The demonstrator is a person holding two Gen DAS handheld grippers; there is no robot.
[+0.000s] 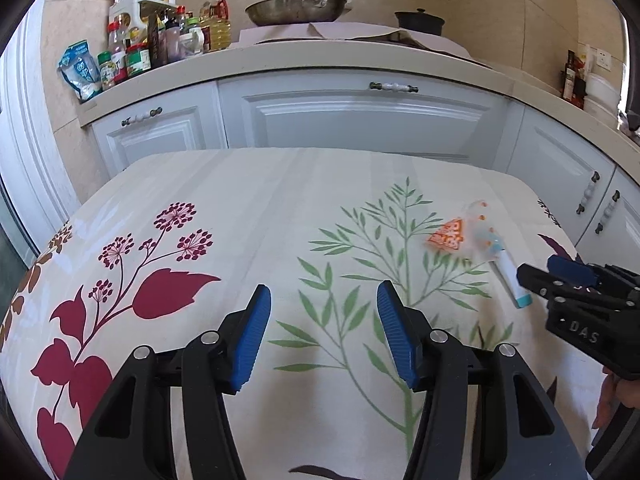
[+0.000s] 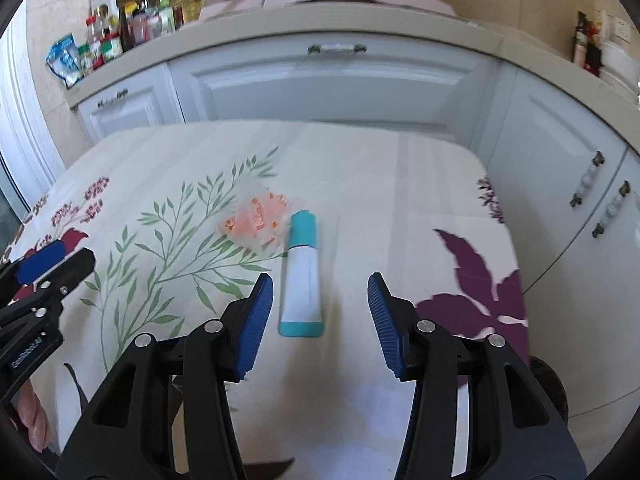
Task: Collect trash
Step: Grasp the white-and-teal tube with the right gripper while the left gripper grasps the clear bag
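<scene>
Two pieces of trash are seen on the cloth-covered surface (image 2: 360, 168): a white tube (image 2: 301, 276) with teal ends and, touching its far end, a crumpled clear wrapper (image 2: 256, 222) with orange print. The tube is judged light, fairly stiff and smooth, best taken across its white middle; the wrapper is judged flimsy and crackly, to be pinched at a raised fold. The right tongs (image 2: 320, 320) are released and empty, with the tube's near end lying just ahead between their lines. The left tongs (image 1: 324, 332) are likewise released, empty, well apart from both.
</scene>
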